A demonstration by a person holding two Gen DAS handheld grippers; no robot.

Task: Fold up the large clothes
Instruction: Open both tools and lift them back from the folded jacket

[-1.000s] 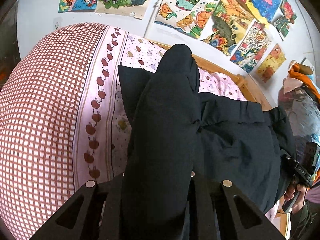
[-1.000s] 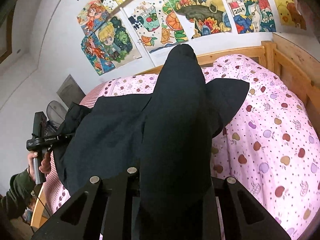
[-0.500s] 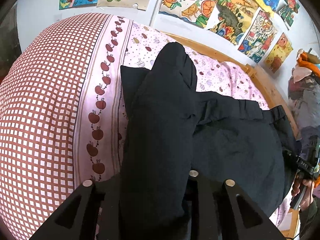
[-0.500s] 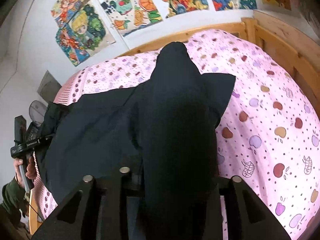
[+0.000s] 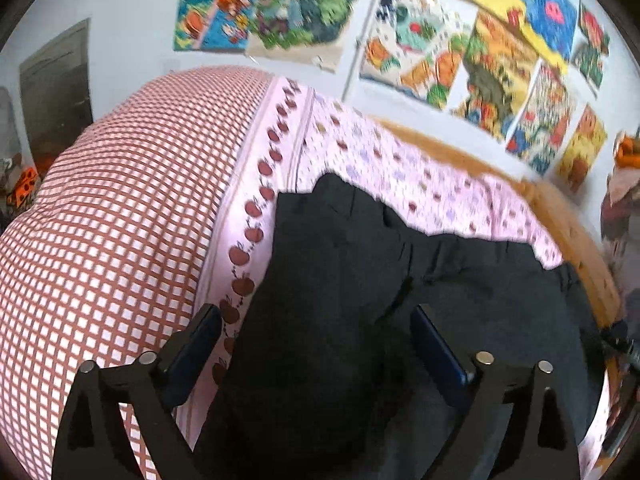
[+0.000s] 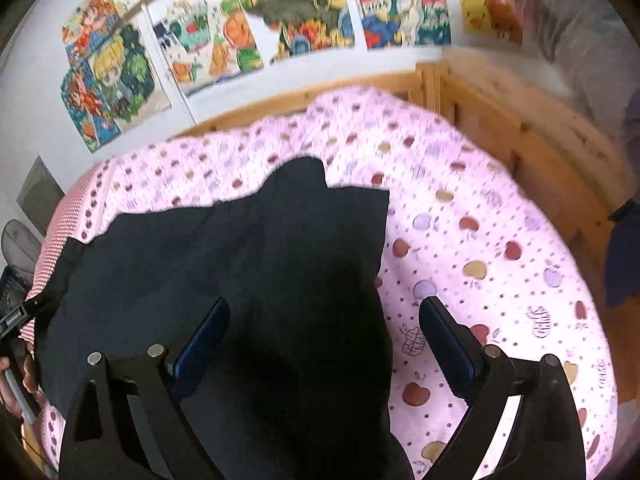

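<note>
A large black garment (image 5: 360, 288) lies on the pink apple-print bed sheet (image 5: 400, 176), partly folded over itself. It also shows in the right wrist view (image 6: 248, 256). My left gripper (image 5: 316, 320) is open, its blue-padded fingers (image 5: 196, 344) spread on either side of the cloth just above it. My right gripper (image 6: 324, 316) is open too, its fingers (image 6: 444, 336) wide apart over the garment's right edge. Neither holds the cloth.
A red-checked quilt (image 5: 120, 220) bulges at the left. The wooden bed frame (image 6: 500, 120) runs along the back and right. Colourful drawings (image 6: 280, 12) hang on the white wall. The other gripper's handle and hand (image 6: 16, 340) show at the left edge.
Both grippers have opened and let go of the black cloth. The raised fold has dropped flat onto the bed, and both grippers have pulled back a little.
</note>
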